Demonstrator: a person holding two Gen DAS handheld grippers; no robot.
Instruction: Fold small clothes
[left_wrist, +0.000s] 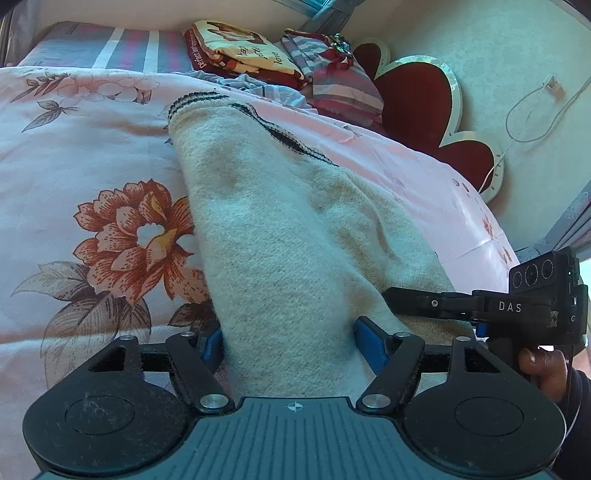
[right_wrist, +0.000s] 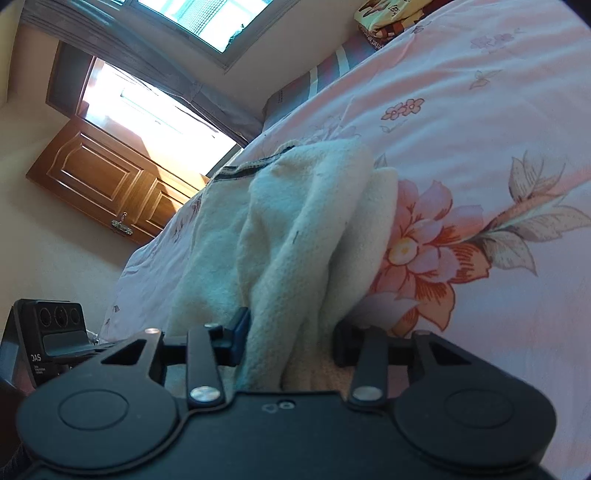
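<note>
Cream knit garment (dark striped hem at far end) lies on pink floral bedsheet; left gripper pinches its near edge, blue pads against the cloth; right gripper grips a bunched fold of it too, probably clamped, pads partly hidden; folded clothes stacked by the wall.

One cream garment, two grippers, two folded cloth piles
</note>
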